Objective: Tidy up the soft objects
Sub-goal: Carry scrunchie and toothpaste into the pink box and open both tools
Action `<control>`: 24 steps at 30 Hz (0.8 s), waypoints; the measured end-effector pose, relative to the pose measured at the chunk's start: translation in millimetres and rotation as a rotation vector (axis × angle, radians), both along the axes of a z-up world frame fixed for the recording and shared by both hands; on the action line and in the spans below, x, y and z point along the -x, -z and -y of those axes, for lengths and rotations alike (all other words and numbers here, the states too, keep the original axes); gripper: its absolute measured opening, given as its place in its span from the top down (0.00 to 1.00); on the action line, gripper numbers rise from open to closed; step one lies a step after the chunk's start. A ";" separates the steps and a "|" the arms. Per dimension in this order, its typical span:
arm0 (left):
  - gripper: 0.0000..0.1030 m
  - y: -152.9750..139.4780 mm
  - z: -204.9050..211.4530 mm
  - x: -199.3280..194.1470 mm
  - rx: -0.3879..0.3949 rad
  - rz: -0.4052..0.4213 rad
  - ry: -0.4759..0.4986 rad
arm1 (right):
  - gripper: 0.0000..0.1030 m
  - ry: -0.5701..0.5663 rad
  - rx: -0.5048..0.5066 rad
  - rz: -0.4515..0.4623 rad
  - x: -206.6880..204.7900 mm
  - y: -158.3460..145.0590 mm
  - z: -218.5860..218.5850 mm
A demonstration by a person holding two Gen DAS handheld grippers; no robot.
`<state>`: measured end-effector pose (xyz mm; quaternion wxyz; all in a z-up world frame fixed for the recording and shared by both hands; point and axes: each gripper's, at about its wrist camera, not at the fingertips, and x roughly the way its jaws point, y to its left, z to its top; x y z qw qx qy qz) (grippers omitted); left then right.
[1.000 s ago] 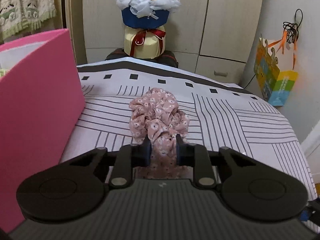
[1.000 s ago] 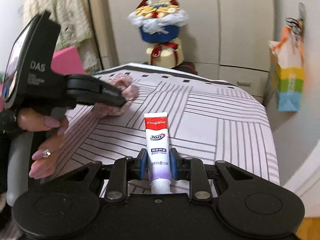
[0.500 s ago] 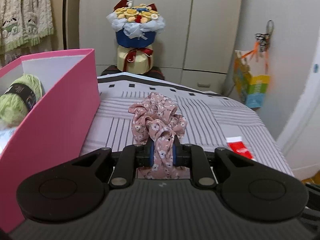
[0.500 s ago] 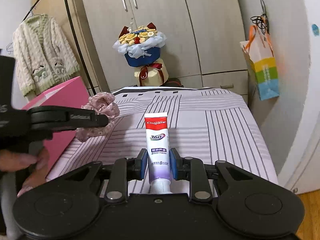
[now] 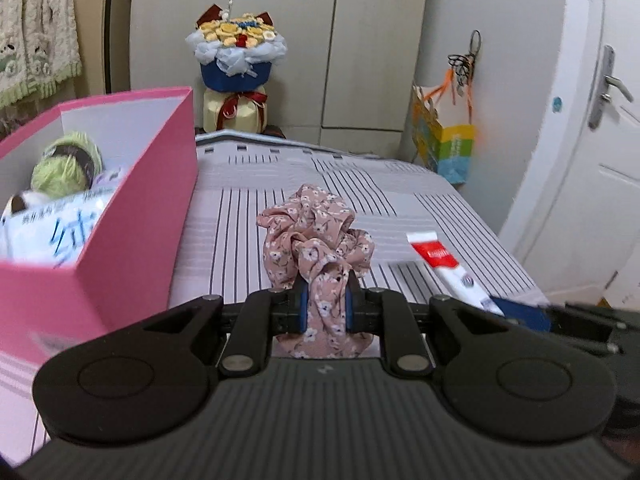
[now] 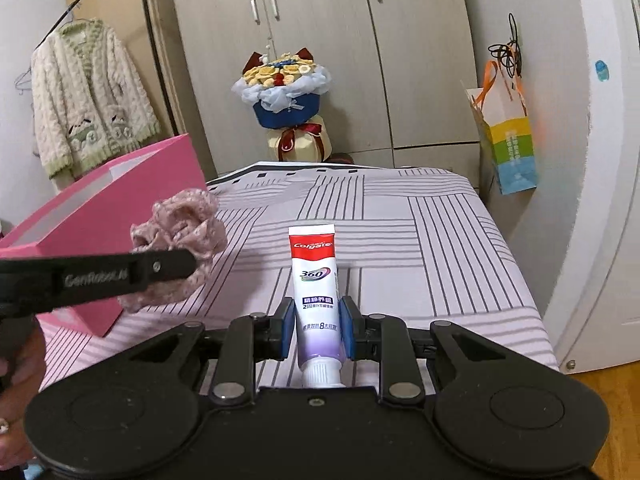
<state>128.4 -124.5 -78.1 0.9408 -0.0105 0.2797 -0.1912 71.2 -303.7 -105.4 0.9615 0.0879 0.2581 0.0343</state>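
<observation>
My left gripper (image 5: 324, 302) is shut on a pink floral scrunchie (image 5: 316, 240), held in the air over the striped bed (image 5: 240, 216) just right of the pink box (image 5: 140, 208). In the right wrist view the same scrunchie (image 6: 180, 236) hangs from the left gripper's fingers (image 6: 160, 268) beside the pink box (image 6: 108, 216). My right gripper (image 6: 317, 330) is shut on a white and red toothpaste tube (image 6: 316, 280), cap end toward the camera, above the bed. The tube (image 5: 448, 268) also shows at the right of the left wrist view.
Inside the pink box lie a green yarn ball (image 5: 66, 164) and a white packet (image 5: 60, 224). A flower bouquet (image 6: 286, 96) stands beyond the bed's far end before wardrobe doors. A colourful paper bag (image 6: 508, 136) hangs on the right wall, a knitted cardigan (image 6: 88, 96) at left.
The scrunchie has been lifted off the bed and both grippers have drawn back and up. The open top of the pink box and its contents have come into view.
</observation>
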 end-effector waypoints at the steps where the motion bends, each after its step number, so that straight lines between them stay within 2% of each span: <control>1: 0.85 1.4 -4.4 4.4 0.010 -0.015 0.010 | 0.73 -0.016 -0.001 0.013 5.0 -1.4 -2.3; 4: 0.85 5.3 -18.0 15.0 0.039 -0.054 0.033 | 0.73 -0.065 -0.023 0.042 18.6 -5.5 -9.1; 10: 0.85 1.3 -45.5 39.1 0.094 -0.087 0.088 | 0.73 -0.117 -0.004 0.065 34.4 -19.1 -27.8; 12: 0.85 -7.3 -52.9 47.2 0.104 -0.067 0.103 | 0.73 -0.125 -0.015 0.082 37.8 -28.0 -32.6; 16: 0.85 -28.1 -68.2 58.7 0.134 -0.001 0.092 | 0.73 -0.207 -0.104 0.124 42.3 -51.0 -38.6; 20: 0.85 -50.9 -85.7 58.6 0.144 0.042 0.066 | 0.73 -0.276 -0.084 0.184 40.2 -78.3 -55.7; 22: 0.85 -63.1 -97.6 53.5 0.176 0.052 0.051 | 0.73 -0.317 -0.113 0.200 31.2 -92.1 -61.7; 24: 0.85 -75.4 -110.6 47.3 0.202 0.066 0.037 | 0.73 -0.336 -0.082 0.217 23.5 -104.4 -72.3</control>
